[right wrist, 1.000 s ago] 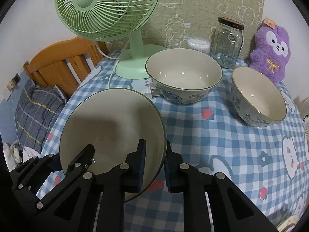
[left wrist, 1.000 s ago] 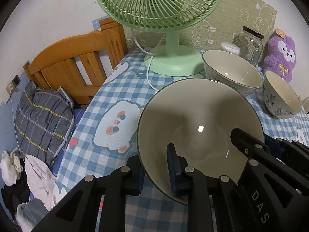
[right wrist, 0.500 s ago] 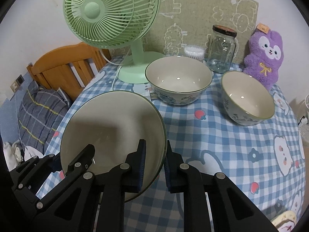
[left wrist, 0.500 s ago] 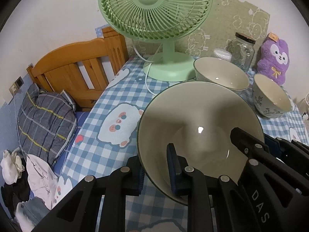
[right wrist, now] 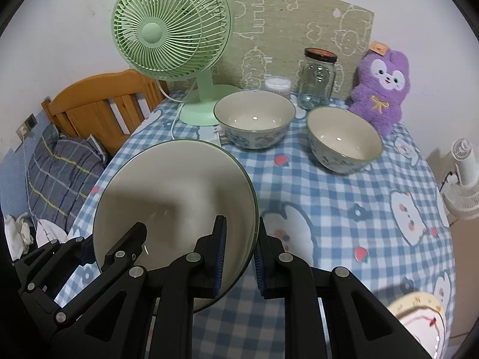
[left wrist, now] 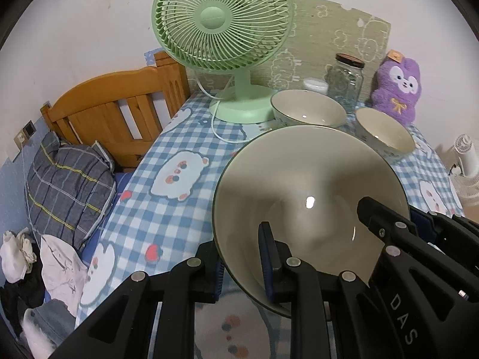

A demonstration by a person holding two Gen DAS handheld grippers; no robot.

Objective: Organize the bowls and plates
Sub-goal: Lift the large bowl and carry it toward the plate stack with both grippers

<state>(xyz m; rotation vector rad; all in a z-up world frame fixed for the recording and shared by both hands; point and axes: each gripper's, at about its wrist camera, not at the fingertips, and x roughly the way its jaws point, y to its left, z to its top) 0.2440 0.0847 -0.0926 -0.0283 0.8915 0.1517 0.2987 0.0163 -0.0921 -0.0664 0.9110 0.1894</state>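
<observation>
A large cream bowl with a green rim is held above the checked tablecloth by both grippers. My left gripper is shut on its left rim; my right gripper is shut on its right rim. Each gripper shows in the other's view, the right one and the left one. Two patterned bowls stand at the back of the table: a wide one and a smaller one to its right.
A green desk fan with its white cord, a glass jar, a small white tub and a purple plush line the back. A wooden bed frame and bedding lie left of the table. A plate edge shows at front right.
Both grippers have lifted and drawn back with the large bowl; the fan and the two other bowls now look smaller and farther away.
</observation>
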